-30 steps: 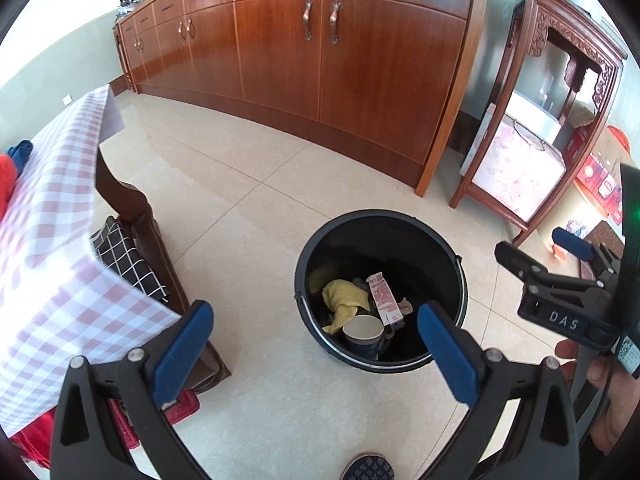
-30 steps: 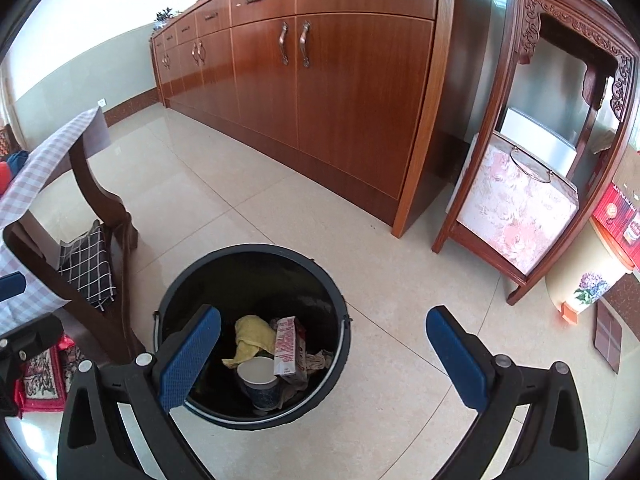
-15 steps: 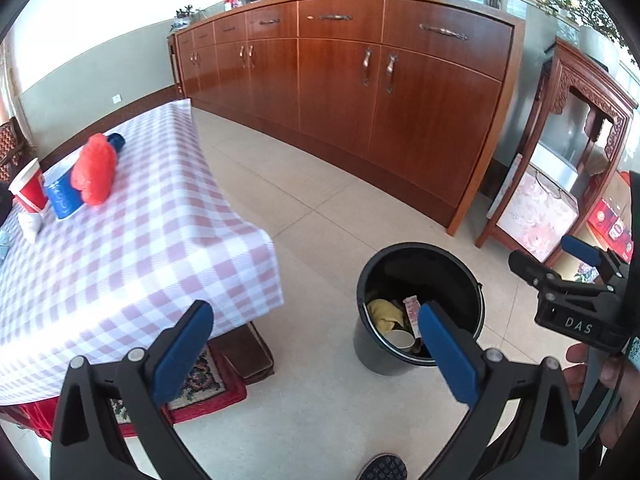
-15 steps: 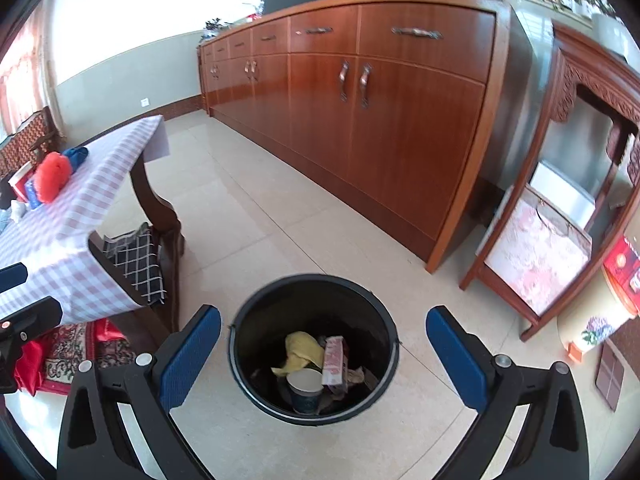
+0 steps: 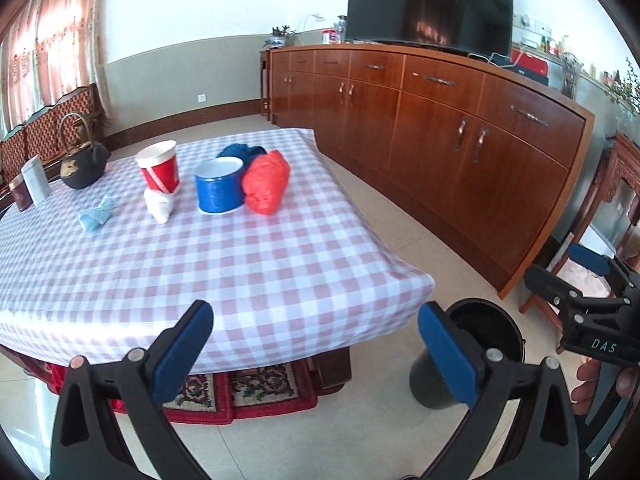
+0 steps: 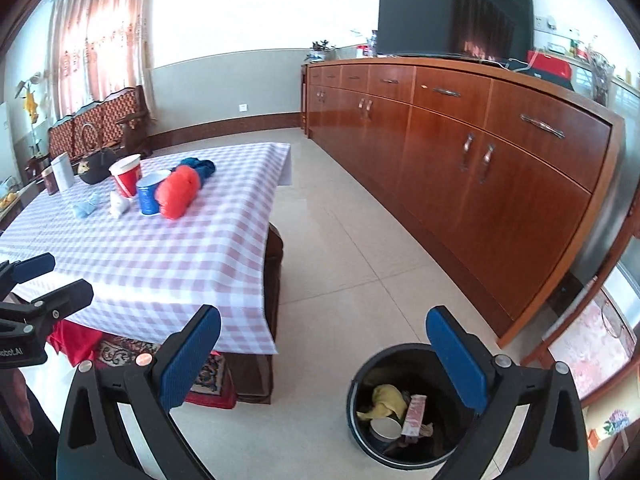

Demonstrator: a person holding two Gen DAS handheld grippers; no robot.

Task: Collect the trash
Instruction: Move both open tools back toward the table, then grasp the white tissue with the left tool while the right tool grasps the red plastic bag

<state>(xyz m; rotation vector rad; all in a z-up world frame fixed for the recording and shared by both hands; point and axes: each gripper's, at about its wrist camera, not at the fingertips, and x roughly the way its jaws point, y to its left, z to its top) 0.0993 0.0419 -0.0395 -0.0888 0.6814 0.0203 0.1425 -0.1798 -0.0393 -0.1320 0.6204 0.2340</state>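
On the checked tablecloth (image 5: 248, 256) I see the trash left to collect, bunched toward the far end: a red paper cup (image 5: 159, 168) standing upright, a blue tub (image 5: 219, 190) just beside it on the right, and a crumpled red bag (image 5: 266, 187) touching the tub's right side. A dark blue crumpled piece (image 5: 240, 151) lies behind the tub and the red bag. In front of the red cup sits a white wad (image 5: 159, 206), and to its left a pale blue wad (image 5: 95, 218).

The black bin (image 6: 404, 404) stands on the tile floor off the table's near right corner. Inside it I can make out a yellow rag (image 6: 382, 400), a white cup (image 6: 385, 428) and a pink carton (image 6: 414, 416).

My left gripper (image 5: 316, 344) hovers over the near edge of the table, its blue pads spread wide with nothing between them. My right gripper (image 6: 324, 356) hangs above the floor between table and bin, jaws equally wide apart and empty; its right pad overlaps the bin's rim in the right wrist view.

Farther back on the table are a dark kettle (image 5: 82, 160) and a small white box (image 5: 36, 180). A long wooden sideboard (image 5: 440, 136) runs along the right wall, with a black television (image 5: 428, 0) on top.
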